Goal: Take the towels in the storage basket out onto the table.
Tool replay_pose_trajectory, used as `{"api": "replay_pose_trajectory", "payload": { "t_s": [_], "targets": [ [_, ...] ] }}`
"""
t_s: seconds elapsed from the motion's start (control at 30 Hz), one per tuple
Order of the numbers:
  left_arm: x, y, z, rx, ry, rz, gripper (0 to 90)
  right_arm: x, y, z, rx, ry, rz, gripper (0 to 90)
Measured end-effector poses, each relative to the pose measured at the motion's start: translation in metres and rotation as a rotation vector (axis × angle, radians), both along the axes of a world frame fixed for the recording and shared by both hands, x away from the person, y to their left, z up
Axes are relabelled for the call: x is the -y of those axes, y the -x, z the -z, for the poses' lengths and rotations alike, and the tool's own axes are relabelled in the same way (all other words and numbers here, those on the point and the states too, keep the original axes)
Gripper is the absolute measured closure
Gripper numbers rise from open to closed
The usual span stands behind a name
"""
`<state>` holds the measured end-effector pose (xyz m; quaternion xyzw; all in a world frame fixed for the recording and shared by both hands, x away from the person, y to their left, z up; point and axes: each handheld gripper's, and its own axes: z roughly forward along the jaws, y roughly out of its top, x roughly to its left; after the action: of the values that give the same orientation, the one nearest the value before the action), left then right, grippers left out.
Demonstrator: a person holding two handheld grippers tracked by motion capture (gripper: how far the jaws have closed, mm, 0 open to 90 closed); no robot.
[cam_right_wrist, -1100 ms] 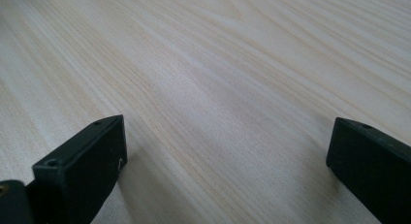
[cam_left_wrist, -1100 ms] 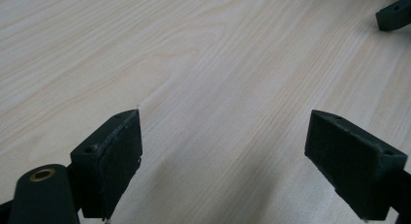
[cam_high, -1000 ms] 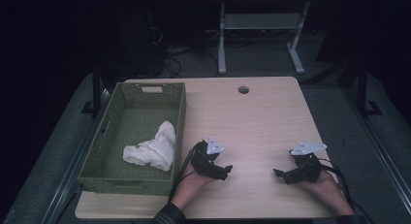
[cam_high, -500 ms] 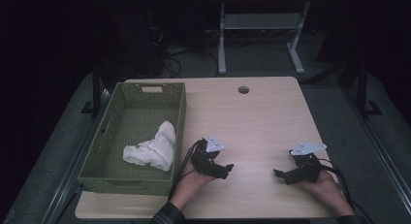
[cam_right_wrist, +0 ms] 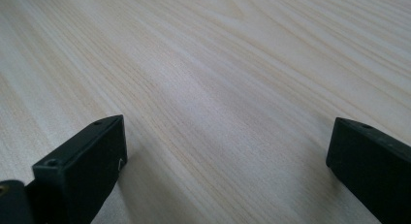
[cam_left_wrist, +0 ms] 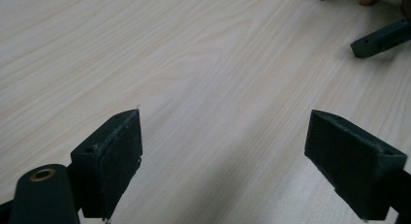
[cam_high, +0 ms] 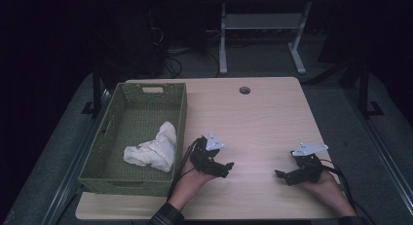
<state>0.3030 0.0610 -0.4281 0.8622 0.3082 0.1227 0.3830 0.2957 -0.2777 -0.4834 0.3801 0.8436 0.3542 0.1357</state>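
Observation:
A green woven basket [cam_high: 180, 115] stands on the left of the wooden table [cam_high: 258, 122], with a crumpled white cloth [cam_high: 153, 149] lying inside it. My left gripper [cam_high: 228, 167] rests low on the table just right of the basket, pointing right. It is open [cam_left_wrist: 223, 156], with bare wood between its jaws. My right gripper [cam_high: 281, 175] rests near the front right, pointing left toward the other one. It is open too [cam_right_wrist: 225, 166], over bare tabletop. In the left gripper view, the right gripper's jaw tips [cam_left_wrist: 383, 37] show at the top right.
A round cable hole [cam_high: 245, 90] sits near the table's far edge. A white-framed stand [cam_high: 263, 35] and cables lie on the dark floor behind the table. Bare wood lies between the two grippers and beyond them.

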Motion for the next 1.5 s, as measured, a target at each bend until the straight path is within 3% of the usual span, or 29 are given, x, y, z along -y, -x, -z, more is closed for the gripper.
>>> {"api": "replay_pose_trajectory", "payload": {
  "t_s": [0.27, 0.67, 0.93, 1.17, 1.33, 1.5],
  "targets": [
    [-0.004, -0.002, -0.010, 0.010, 0.020, -0.005, 12.8, 0.000, 0.000, 0.000, 0.001, 0.000, 0.000, 0.5],
    [-0.005, -0.004, -0.022, -0.008, 0.053, 0.004, 12.7, 0.000, 0.000, 0.000, 0.000, 0.000, 0.000, 0.5],
    [-0.003, -0.008, -0.033, -0.017, 0.064, 0.056, 12.7, 0.000, -0.001, 0.000, 0.006, 0.001, -0.019, 0.5],
    [-0.004, -0.012, -0.041, -0.018, 0.088, 0.068, 12.2, 0.000, -0.001, 0.000, 0.005, 0.000, -0.018, 0.5],
    [-0.005, -0.014, -0.050, -0.010, 0.073, 0.086, 12.9, 0.000, -0.001, 0.000, 0.005, 0.001, -0.019, 0.5],
    [-0.011, -0.019, -0.058, -0.001, 0.084, 0.081, 13.2, 0.000, -0.001, 0.000, 0.005, 0.000, -0.019, 0.5]
  ]
}}
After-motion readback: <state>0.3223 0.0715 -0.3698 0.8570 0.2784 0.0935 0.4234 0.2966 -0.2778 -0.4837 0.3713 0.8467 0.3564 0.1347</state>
